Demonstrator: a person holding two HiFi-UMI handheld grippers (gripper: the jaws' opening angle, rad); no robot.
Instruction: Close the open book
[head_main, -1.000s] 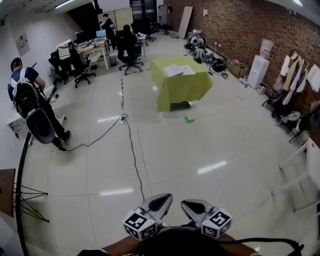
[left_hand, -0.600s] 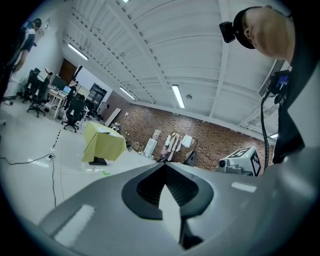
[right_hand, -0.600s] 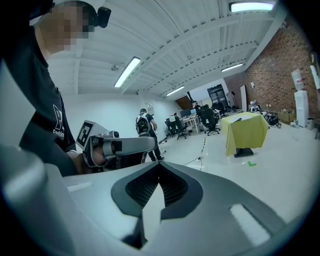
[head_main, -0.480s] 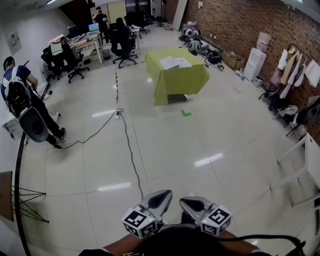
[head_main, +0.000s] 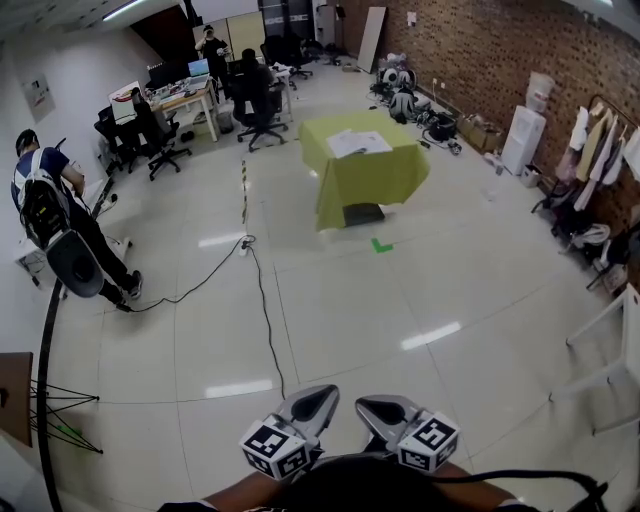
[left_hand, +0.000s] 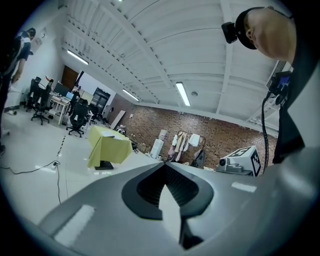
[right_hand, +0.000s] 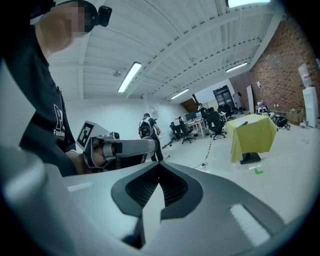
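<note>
Held low at bottom centre: L gripper (head_main: 318, 400) & R gripper (head_main: 382, 408), jaws together, empty. Prob. open book (head_main: 358, 142) on desk (head_main: 385, 178), upper centre, well apart; needed walking up first.

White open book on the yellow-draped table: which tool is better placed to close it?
Right, barely. Left tool and right tool are shut, level, far off; the yellow-draped table with the white open book lies slightly rightward.

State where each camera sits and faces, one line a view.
Head view: on the head, looking down-forward at yellow table; left gripper, right gripper below.
Left gripper view: along its shut jaws; right gripper, torso at right.
Right gripper view: along its shut jaws; left gripper, torso at left.
All three share the yellow table.
</note>
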